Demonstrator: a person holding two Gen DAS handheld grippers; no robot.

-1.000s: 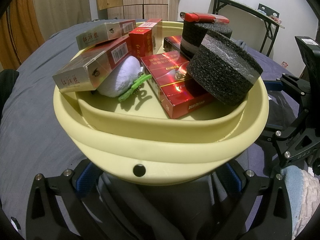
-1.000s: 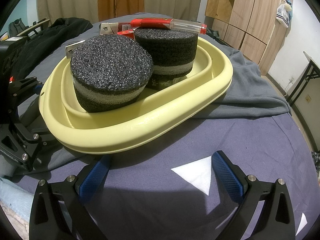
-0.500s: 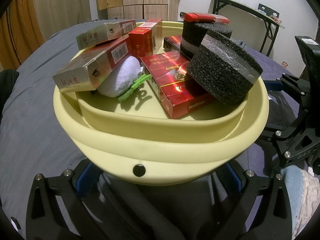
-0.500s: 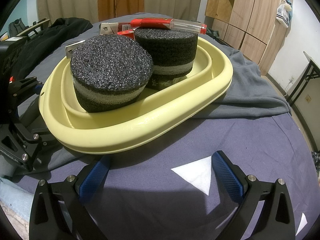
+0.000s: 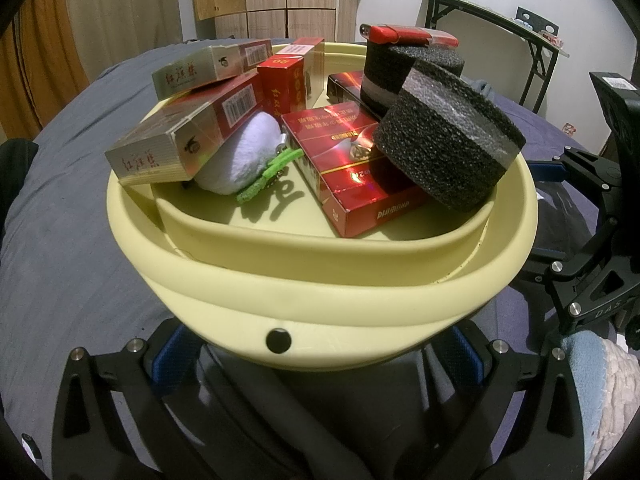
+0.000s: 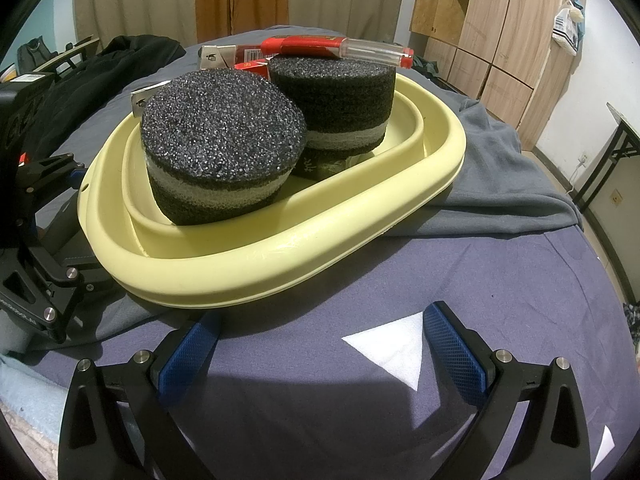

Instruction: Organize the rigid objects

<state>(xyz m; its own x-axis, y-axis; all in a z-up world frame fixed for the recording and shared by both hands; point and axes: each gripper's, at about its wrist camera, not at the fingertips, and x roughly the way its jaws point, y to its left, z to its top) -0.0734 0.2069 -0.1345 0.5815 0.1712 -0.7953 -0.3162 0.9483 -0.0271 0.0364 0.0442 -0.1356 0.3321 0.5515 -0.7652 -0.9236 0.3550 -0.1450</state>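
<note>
A grey-blue bed cover [image 6: 460,280] filled the scene, and on it sat a pale yellow oval basin [image 5: 320,288], its long axis running away from the left gripper toward the wardrobes and across the right gripper's view. Inside lay the rigid objects: two black foam cylinders [image 6: 224,152], the nearer one tilted against the rim, the farther one upright with a red lighter [image 5: 408,35] lying flat across its top, its length crosswise to the basin. Silver-and-red cigarette cartons [image 5: 188,136] leaned in a stack on the left side, long edges pointing roughly along the basin; a red pack [image 5: 352,168] lay flat in the middle, beside a white soft lump [image 5: 244,156] with a small green piece [image 5: 266,176].

The left gripper [image 5: 316,354] sat low under the basin's near rim, fingers spread wide, gripping nothing. The right gripper [image 6: 320,348] hovered over bare cover just beside the basin, equally wide and empty.

The basin looked nearly full, so the step seemed to be settling or reaching for a last item. Doing it well likely meant approaching the tilted cylinder squarely, lest it roll off the rim.
</note>
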